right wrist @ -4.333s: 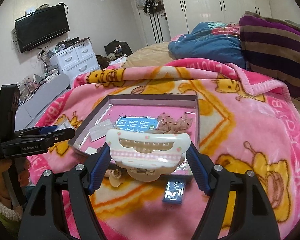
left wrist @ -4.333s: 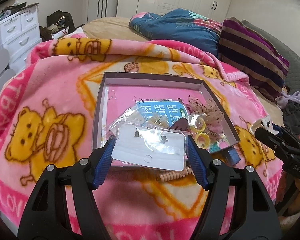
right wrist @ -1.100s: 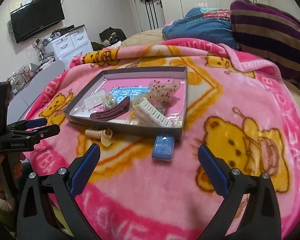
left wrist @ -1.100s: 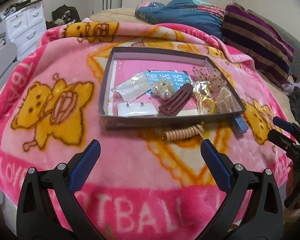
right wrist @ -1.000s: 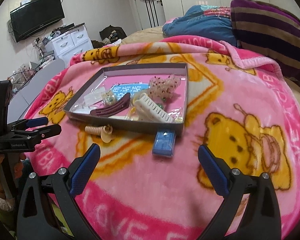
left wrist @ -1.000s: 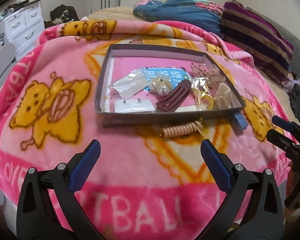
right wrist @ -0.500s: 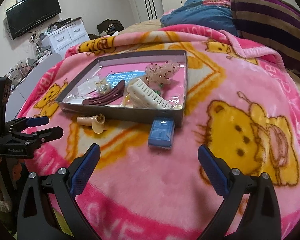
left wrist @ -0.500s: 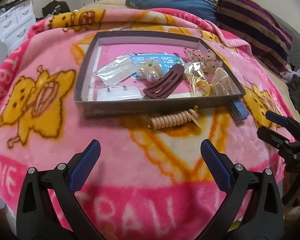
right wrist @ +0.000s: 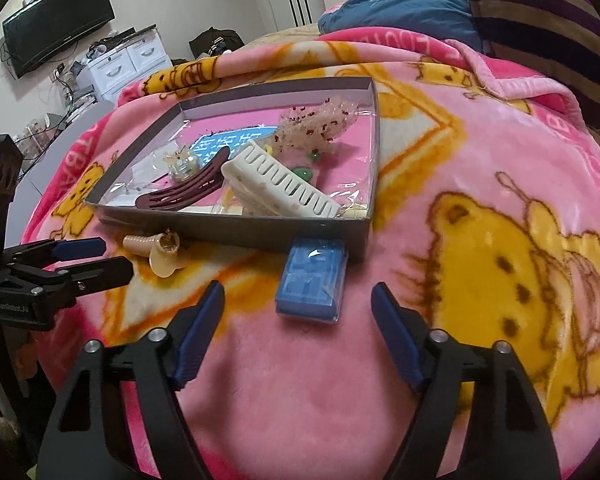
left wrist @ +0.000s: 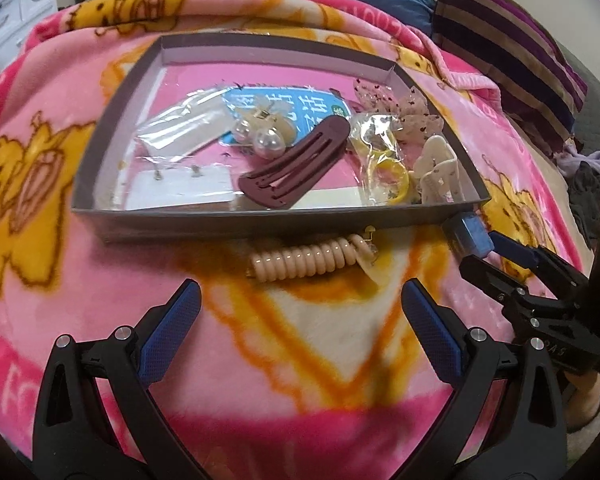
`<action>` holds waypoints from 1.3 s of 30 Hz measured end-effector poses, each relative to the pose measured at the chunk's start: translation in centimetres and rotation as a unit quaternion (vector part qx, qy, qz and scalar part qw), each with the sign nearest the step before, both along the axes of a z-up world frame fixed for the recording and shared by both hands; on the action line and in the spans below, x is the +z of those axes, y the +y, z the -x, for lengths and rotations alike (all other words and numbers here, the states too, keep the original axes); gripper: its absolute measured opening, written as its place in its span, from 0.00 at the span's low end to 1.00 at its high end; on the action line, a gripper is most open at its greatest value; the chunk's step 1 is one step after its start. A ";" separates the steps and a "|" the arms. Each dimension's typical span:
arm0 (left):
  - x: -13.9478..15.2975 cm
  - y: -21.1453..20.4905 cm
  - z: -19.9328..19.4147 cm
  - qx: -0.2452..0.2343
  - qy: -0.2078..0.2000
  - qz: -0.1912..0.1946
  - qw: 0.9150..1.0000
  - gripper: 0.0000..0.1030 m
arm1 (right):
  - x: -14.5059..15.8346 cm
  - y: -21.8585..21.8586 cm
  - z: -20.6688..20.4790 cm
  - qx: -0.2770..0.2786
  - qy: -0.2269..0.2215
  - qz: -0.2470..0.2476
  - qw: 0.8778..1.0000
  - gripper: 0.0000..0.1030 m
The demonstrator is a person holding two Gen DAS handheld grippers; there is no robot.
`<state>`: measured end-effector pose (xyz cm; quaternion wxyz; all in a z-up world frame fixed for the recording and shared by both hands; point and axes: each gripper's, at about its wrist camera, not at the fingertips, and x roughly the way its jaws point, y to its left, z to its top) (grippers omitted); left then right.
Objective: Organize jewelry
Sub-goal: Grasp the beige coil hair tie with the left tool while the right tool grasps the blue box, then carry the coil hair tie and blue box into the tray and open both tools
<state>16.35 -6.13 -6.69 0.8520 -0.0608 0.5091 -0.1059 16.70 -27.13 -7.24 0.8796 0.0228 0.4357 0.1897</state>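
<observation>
A grey shallow box [left wrist: 260, 222] [right wrist: 236, 226] lies on the pink blanket and holds a maroon hair clip [left wrist: 296, 164] [right wrist: 184, 194], a white claw clip [right wrist: 280, 188] [left wrist: 438, 168], pearl earrings [left wrist: 266, 138], bagged yellow rings [left wrist: 384, 160] and an earring card [left wrist: 180, 188]. A peach spiral hair tie [left wrist: 312, 262] [right wrist: 156, 250] lies just in front of the box. A small blue box [right wrist: 314, 280] [left wrist: 468, 236] lies at the box's right front corner. My left gripper [left wrist: 300, 312] is open and empty just short of the hair tie. My right gripper [right wrist: 298, 312] is open and empty around the blue box's near end.
The bed carries a pink bear-print blanket [right wrist: 480, 240], a blue quilt [right wrist: 400, 12] and a striped pillow [left wrist: 512, 52] behind the box. A white dresser [right wrist: 120, 62] and a wall TV [right wrist: 56, 20] stand at the left. Dark clothes [left wrist: 592, 196] lie off the bed's right side.
Both grippers have moved forward and lower toward the blanket. The left one now sits close to the hair tie, the right one close to the blue box. Both stay open.
</observation>
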 end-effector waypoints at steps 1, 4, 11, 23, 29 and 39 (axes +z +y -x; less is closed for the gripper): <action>-0.2 -0.2 -0.2 -0.001 0.004 0.004 1.000 0.91 | -0.1 0.0 -0.2 0.001 0.001 -0.001 1.000 0.66; -0.8 -0.6 -0.8 0.002 0.012 0.006 1.000 0.91 | -0.5 -0.2 -0.6 -0.001 0.003 0.001 1.000 0.61; -1.4 -1.6 -1.8 0.020 0.013 -0.007 1.000 0.91 | -1.2 -0.8 -1.2 -0.007 0.007 -0.014 1.000 0.54; -1.6 -2.4 -2.2 0.031 0.003 -0.015 0.999 0.66 | -1.4 -1.6 -0.8 -0.001 0.004 -0.021 1.000 0.34; -1.2 -2.3 -1.3 0.018 -0.004 -0.010 1.000 0.64 | -0.7 -1.5 0.0 0.006 0.003 -0.023 1.000 0.34; 0.4 -1.4 1.6 0.008 -0.021 -0.008 1.000 0.64 | 1.4 -1.2 2.2 0.023 -0.009 -0.014 1.000 0.34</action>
